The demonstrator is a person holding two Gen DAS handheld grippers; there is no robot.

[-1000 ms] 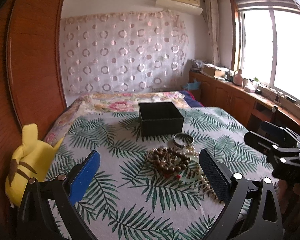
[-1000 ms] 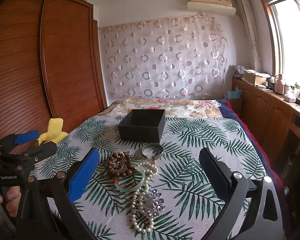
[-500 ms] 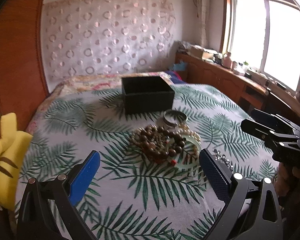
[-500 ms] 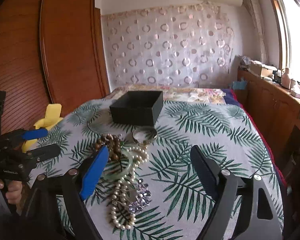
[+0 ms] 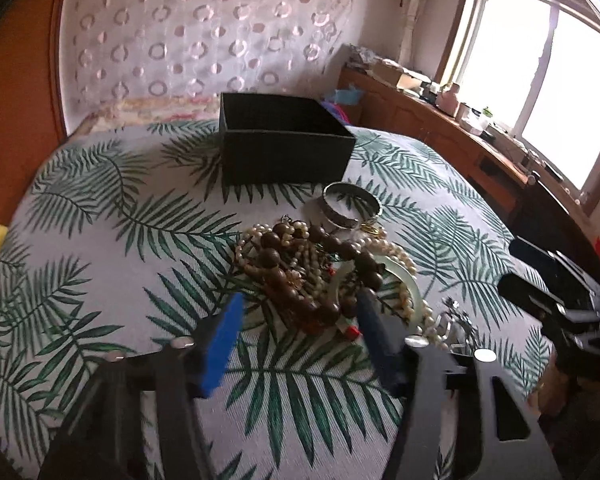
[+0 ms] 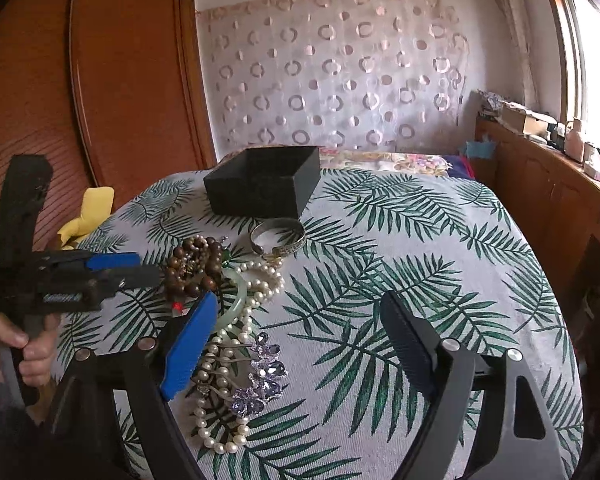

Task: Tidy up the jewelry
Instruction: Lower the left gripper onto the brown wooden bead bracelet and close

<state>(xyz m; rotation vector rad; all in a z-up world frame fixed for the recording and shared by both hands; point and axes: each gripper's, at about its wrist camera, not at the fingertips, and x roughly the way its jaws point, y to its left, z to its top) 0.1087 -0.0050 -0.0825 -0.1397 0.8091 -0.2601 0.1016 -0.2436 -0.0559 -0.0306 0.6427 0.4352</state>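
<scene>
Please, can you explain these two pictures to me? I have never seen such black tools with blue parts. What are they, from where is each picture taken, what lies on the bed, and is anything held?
There is no robot: a person holds one hand tool in each hand. Each tool has two fingers and a small camera that looks forward along them.

One picture is from the left gripper, the other from the right gripper. In the right picture you see the left tool from the side, with the person's hand on its handle.

On the leaf-print bedcover lie a black open box, a silver bangle, brown wooden beads, a pale green bangle, a pearl necklace and a purple crystal piece.

Nothing is held yet. The left fingers are closing around the wooden beads; the right ones stand open.
</scene>
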